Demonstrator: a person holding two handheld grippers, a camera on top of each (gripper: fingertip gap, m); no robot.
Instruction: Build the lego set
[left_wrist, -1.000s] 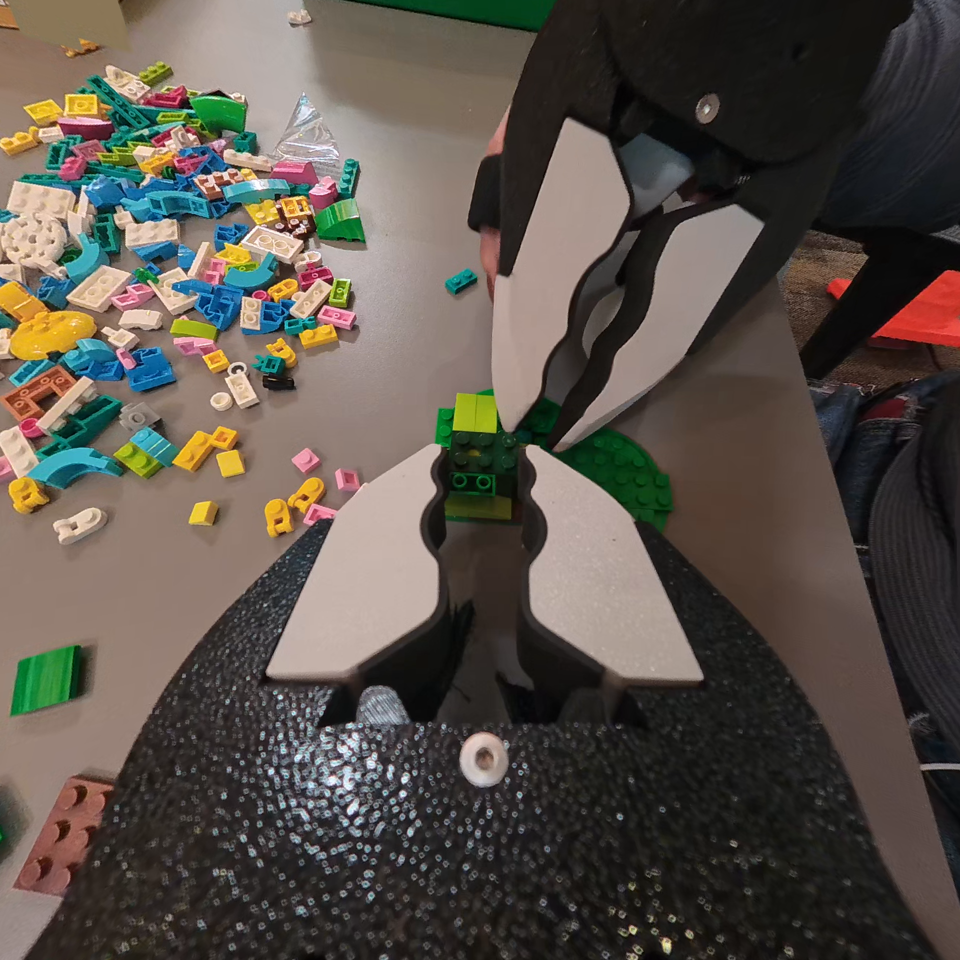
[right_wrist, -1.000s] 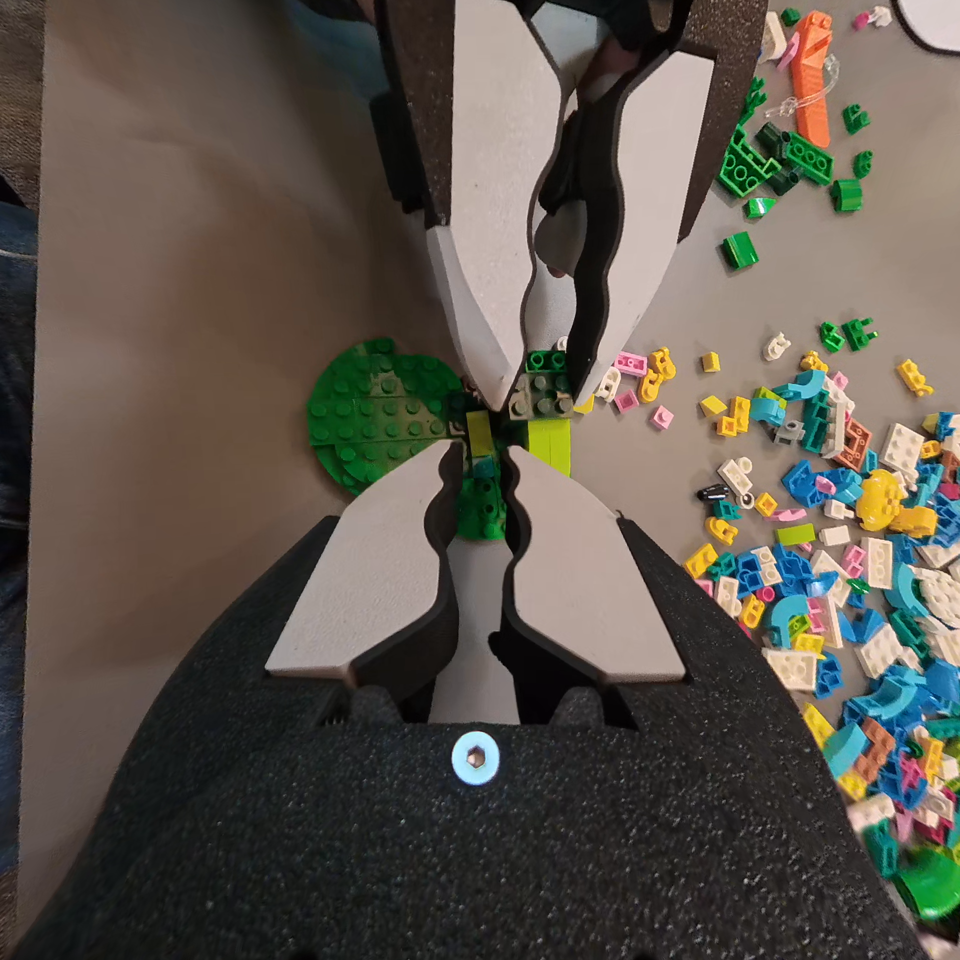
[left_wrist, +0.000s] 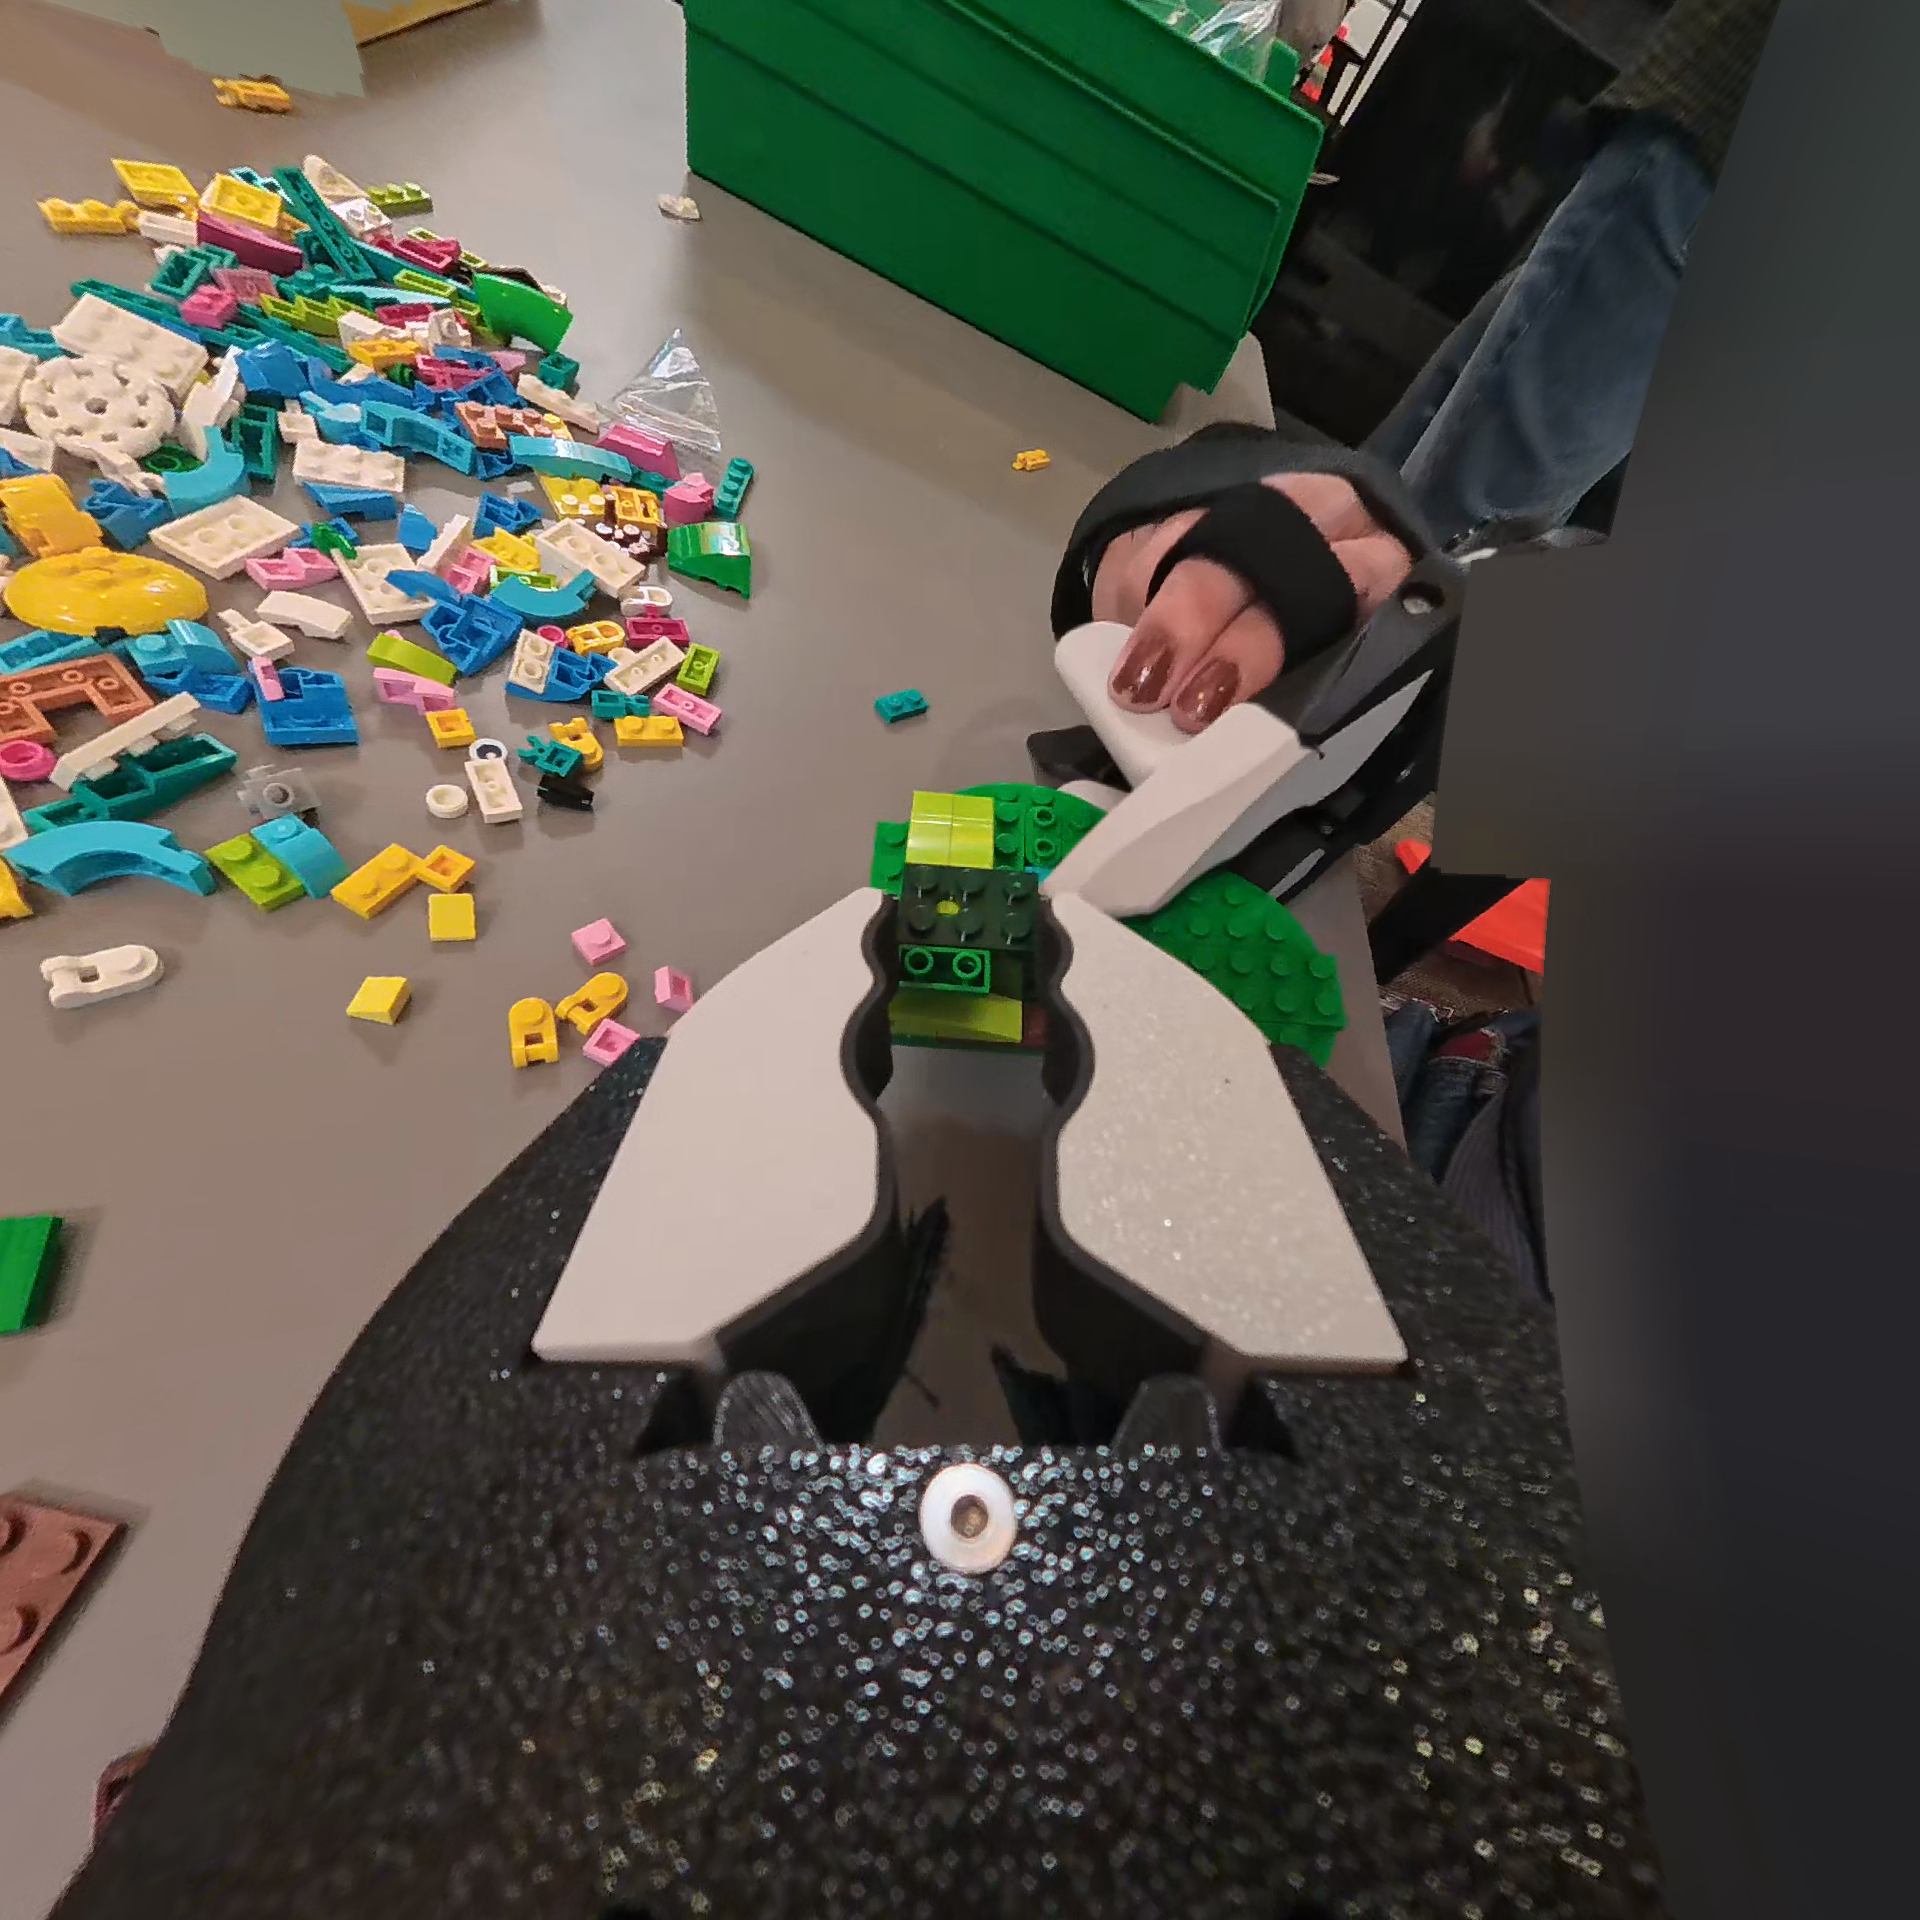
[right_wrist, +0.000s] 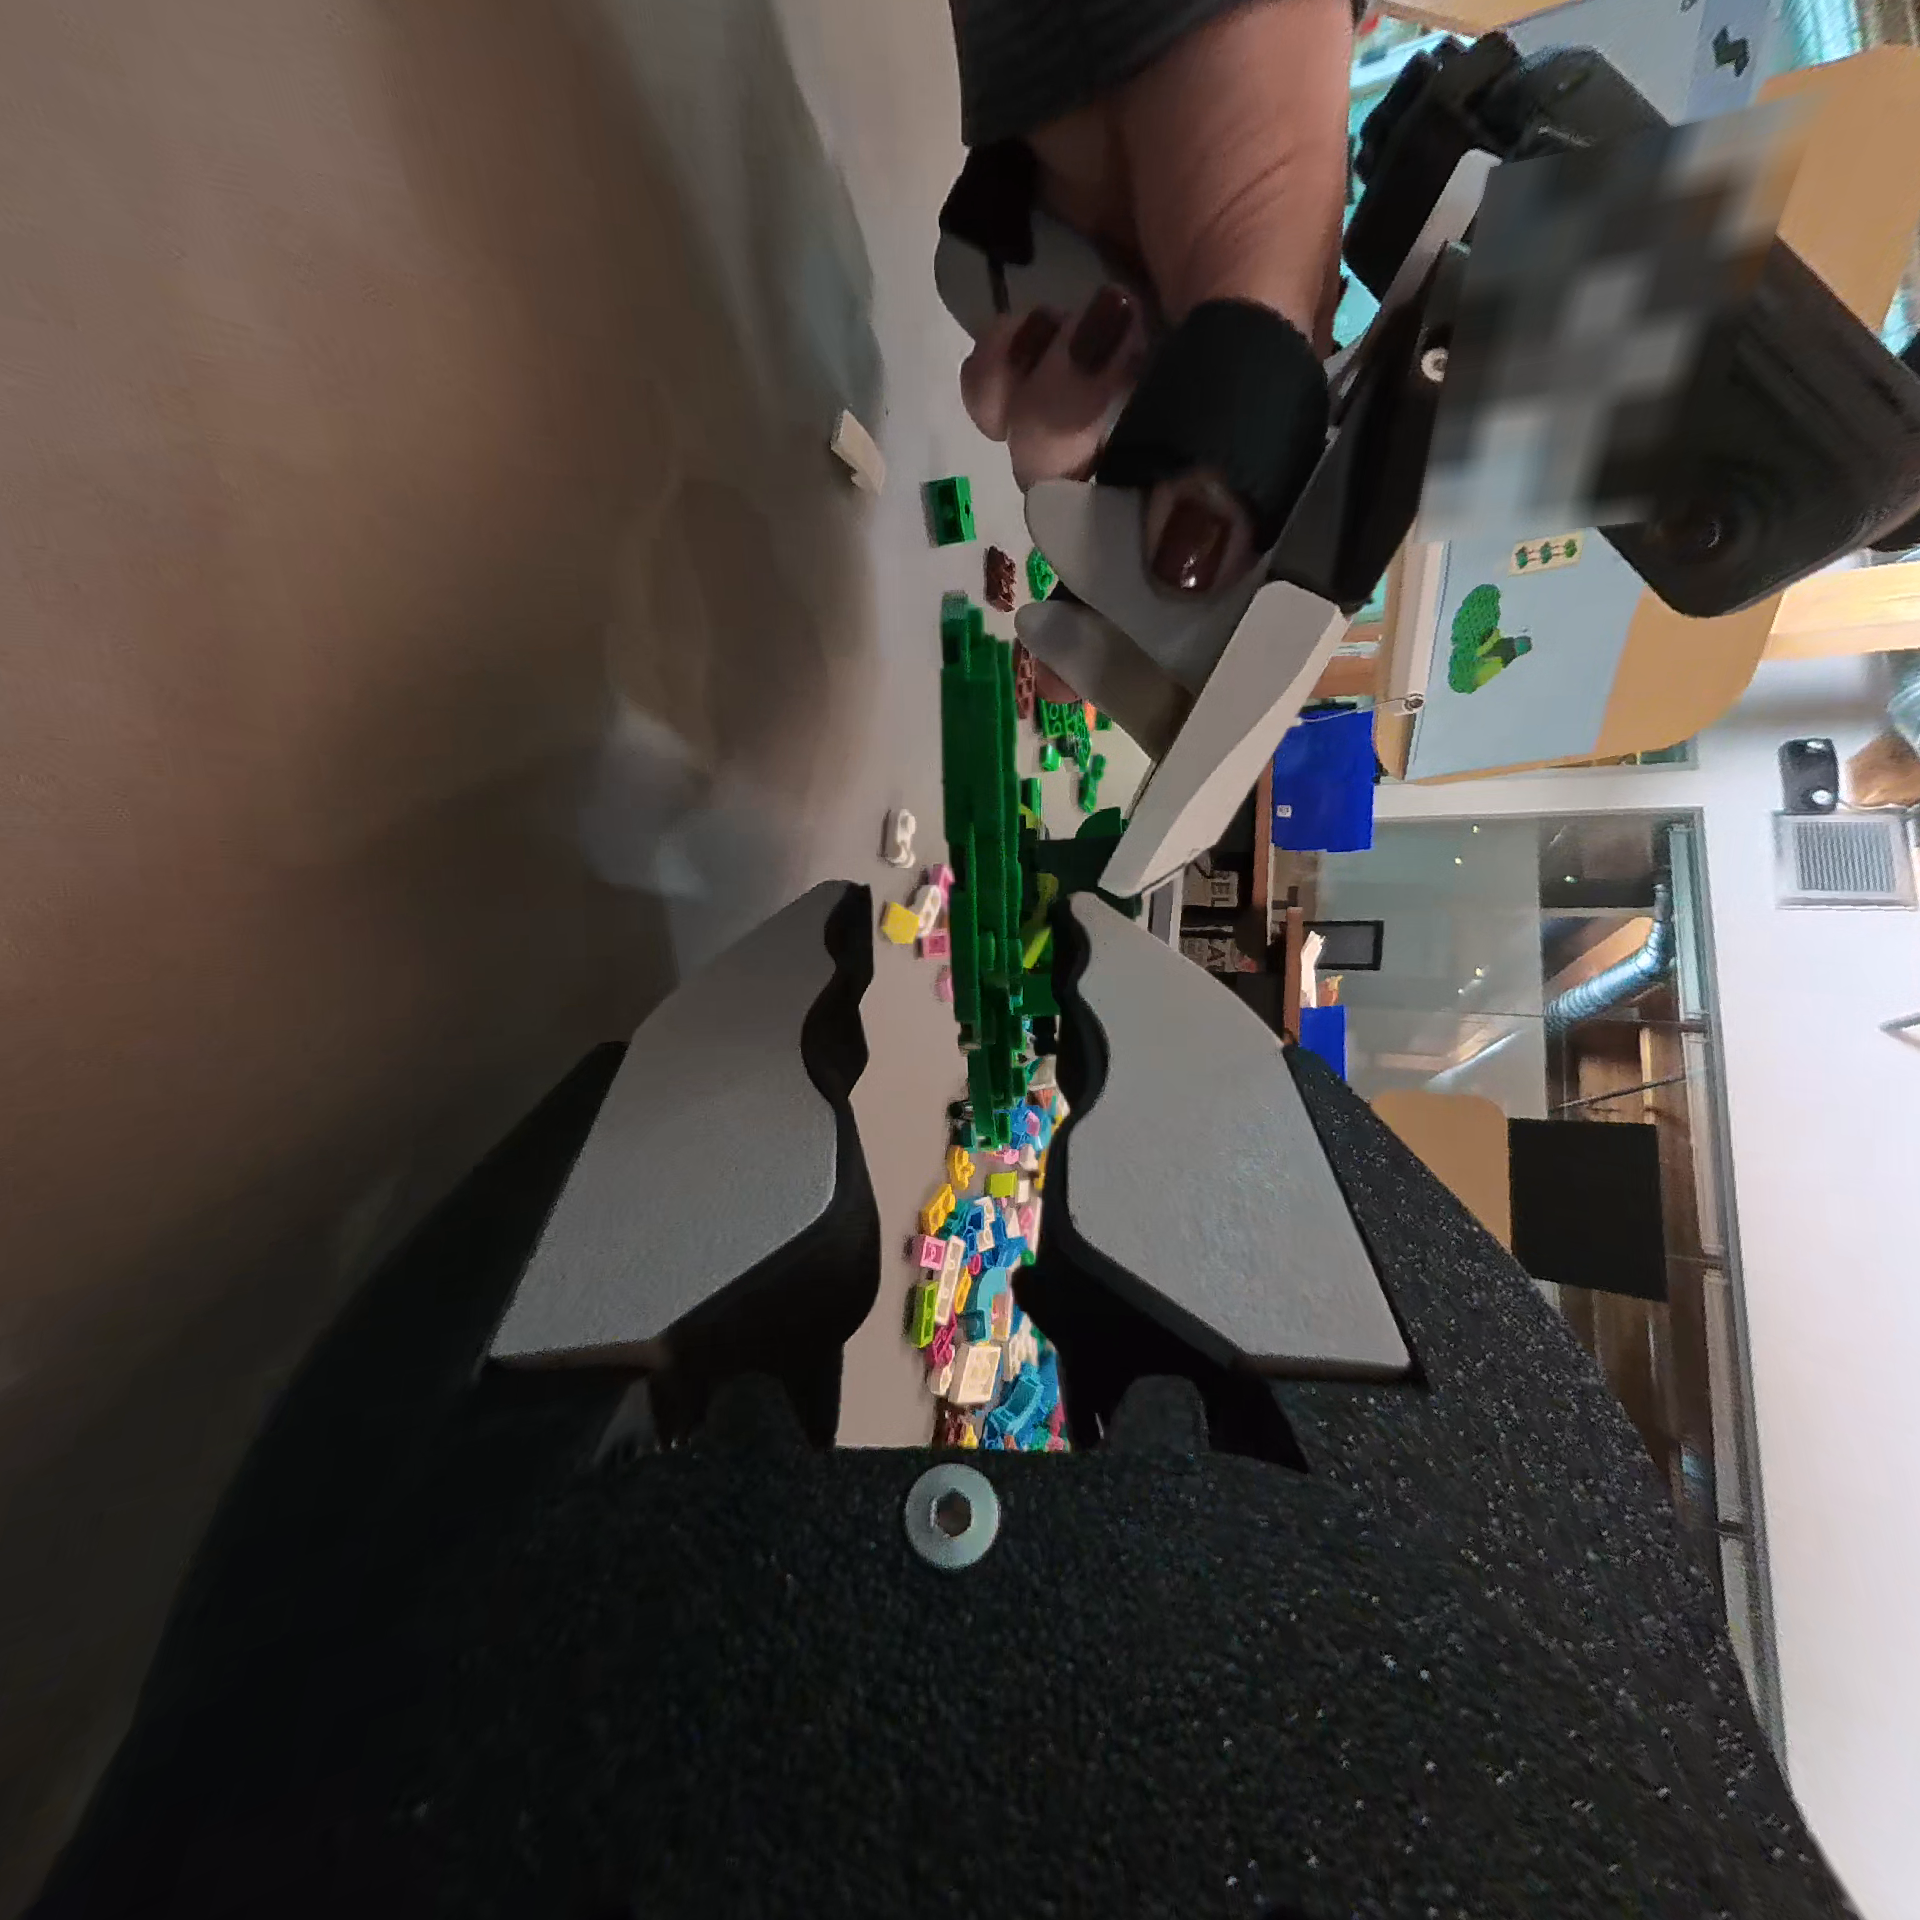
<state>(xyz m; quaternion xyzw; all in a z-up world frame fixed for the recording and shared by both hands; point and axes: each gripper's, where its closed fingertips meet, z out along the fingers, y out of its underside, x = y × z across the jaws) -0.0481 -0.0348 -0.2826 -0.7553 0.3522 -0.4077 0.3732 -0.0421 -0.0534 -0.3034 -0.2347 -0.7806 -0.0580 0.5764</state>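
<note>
The left gripper (left_wrist: 964, 914) pinches the dark green stack (left_wrist: 966, 920) of the build, which sits on the round green plate (left_wrist: 1257, 956) at the table (left_wrist: 727, 312) edge. The right gripper (right_wrist: 966, 914), spread, straddles the plate's rim edge-on.

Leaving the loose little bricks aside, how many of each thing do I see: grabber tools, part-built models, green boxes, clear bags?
Grabber tools: 2 (left gripper, right gripper)
Green model: 1
Green box: 1
Clear bag: 1
Total: 5
</note>
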